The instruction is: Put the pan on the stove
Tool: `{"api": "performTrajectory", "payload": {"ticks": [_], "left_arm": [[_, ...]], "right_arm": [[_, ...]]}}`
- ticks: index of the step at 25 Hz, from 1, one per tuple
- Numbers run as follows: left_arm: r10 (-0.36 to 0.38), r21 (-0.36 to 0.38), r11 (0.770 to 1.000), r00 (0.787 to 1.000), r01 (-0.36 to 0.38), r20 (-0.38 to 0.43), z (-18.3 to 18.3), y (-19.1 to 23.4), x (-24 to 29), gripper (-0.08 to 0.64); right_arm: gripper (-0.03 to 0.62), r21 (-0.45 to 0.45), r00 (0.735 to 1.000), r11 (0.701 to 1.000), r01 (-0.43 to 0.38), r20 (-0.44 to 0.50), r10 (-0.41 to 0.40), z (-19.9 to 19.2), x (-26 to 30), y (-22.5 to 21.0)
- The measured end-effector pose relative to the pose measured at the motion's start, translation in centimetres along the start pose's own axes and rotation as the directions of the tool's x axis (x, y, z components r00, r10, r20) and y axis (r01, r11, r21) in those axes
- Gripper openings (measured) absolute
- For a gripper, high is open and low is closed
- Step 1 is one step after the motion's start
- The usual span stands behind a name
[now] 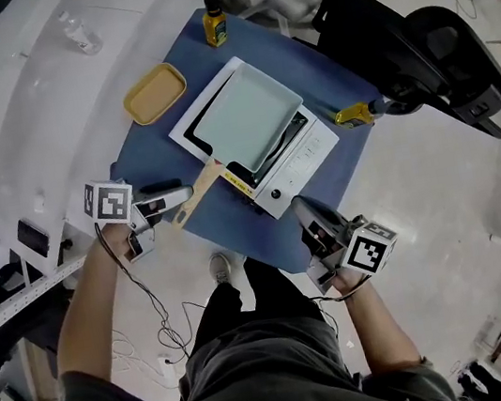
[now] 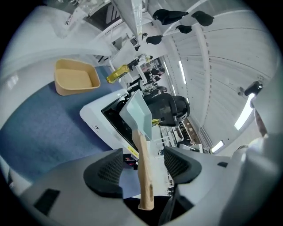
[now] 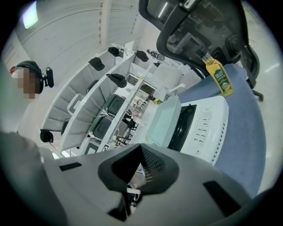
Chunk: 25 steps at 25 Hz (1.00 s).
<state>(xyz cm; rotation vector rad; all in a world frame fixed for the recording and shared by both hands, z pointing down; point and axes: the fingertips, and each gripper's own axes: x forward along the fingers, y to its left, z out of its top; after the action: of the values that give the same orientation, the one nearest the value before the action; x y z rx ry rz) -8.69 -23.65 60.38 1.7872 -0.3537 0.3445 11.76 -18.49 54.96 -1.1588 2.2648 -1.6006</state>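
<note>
Sitting on stove point(image 1: 306, 163), pan point(image 1: 246, 115); left claw point(image 2: 143, 167) parted.

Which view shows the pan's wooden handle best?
Left gripper view: the handle runs full length between the left gripper's open jaws, pads clear of it. Head view shows it small beside that gripper. Right gripper view shows only the pan body, handle hidden.

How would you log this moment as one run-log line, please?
pan: on stove | left tool: open, pan handle between jaws, ungripped | right tool: shut, empty
</note>
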Motion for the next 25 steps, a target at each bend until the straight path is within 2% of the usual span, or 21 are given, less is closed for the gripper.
{"api": "performTrajectory", "payload": {"ticks": [3,6,9,15,20,25], "left_arm": [[0.030,0.043,0.999,0.999,-0.032,0.043,0.2,-0.4,-1.5,0.278],[0.069,0.112,0.990,0.992,-0.080,0.101,0.3,-1.0,-3.2,0.228],[0.073,0.169,0.981,0.985,-0.100,0.157,0.3,-3.3,-4.7,0.183],[0.073,0.252,0.956,0.952,-0.152,0.298,-0.3,-7.2,-7.8,0.094],[0.059,0.309,0.935,0.935,-0.175,0.350,-1.7,-10.2,-9.7,0.068],[0.062,0.365,0.903,0.910,-0.226,0.409,-2.5,-12.6,-11.0,0.037]], "right_arm": [[0.002,-0.014,1.000,1.000,-0.007,0.011,0.007,0.0,-0.2,1.2],[0.003,-0.032,1.000,0.999,-0.013,0.025,0.013,0.0,-0.4,2.5],[0.002,-0.055,0.999,0.998,-0.016,0.035,0.018,-0.2,-0.8,4.0],[0.002,-0.094,0.998,0.995,-0.022,0.064,0.028,-0.9,-1.9,6.9],[0.002,-0.123,0.996,0.992,-0.025,0.084,0.036,-1.7,-2.7,9.2],[0.003,-0.157,0.994,0.987,-0.031,0.103,0.048,-2.3,-3.2,11.3]]}}
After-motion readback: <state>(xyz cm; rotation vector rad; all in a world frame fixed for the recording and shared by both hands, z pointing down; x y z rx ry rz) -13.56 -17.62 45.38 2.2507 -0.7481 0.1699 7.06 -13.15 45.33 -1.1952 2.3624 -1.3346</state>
